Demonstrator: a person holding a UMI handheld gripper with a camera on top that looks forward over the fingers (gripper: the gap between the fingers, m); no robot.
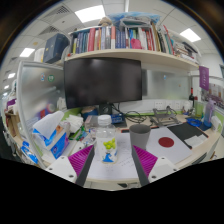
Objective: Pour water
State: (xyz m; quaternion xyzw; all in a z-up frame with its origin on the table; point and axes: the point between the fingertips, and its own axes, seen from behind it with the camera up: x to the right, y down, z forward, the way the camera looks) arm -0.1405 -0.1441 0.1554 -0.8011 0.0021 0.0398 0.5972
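Hand-held gripper (pixel 111 160) fingers, each faced with a ribbed magenta pad (pixel 82 157), flank a clear plastic bottle (pixel 106 140) that stands upright between them, its long axis vertical and its white cap pointing up toward the monitor; whether the pads actually press on its smooth rounded wall or leave a gap cannot be told. Just ahead and to the right of the fingers a grey, tapered cup (pixel 140 135) stands on the pale tabletop (pixel 190 150) with its open mouth upward, a flat red disc (pixel 167 142) lies further right, and beyond them rises a wide dark monitor (pixel 103 81) under a shelf of books (pixel 120 40).
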